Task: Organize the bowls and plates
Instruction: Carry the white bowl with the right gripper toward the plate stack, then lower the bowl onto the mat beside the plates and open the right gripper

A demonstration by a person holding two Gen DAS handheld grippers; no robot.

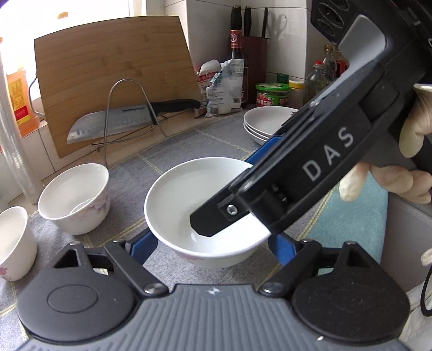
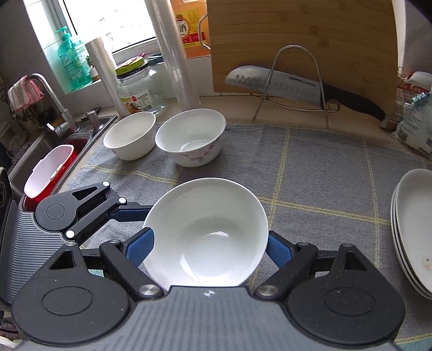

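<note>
One bowl (image 2: pixel 208 240), mouth upward, tilted.

Daylight floods both views from a window (image 2: pixel 116 24) behind the table, and the panes are blown out to plain white. The light is soft and even, so shadows under the bowls on the grey cloth (image 2: pixel 310 172) are faint and short. A pale sheen lies on the knife blade (image 2: pixel 272 83), and small bright highlights sit inside the nearest white bowl (image 2: pixel 208 237). Fisheye distortion bends the cutting board (image 1: pixel 113 78) and the wall tiles, and dark vignetting eats the upper corners of the right wrist view. Focus is crisp in the middle; the far edges go soft and smeared, especially the sink (image 2: pixel 46 140) at the left.
</note>
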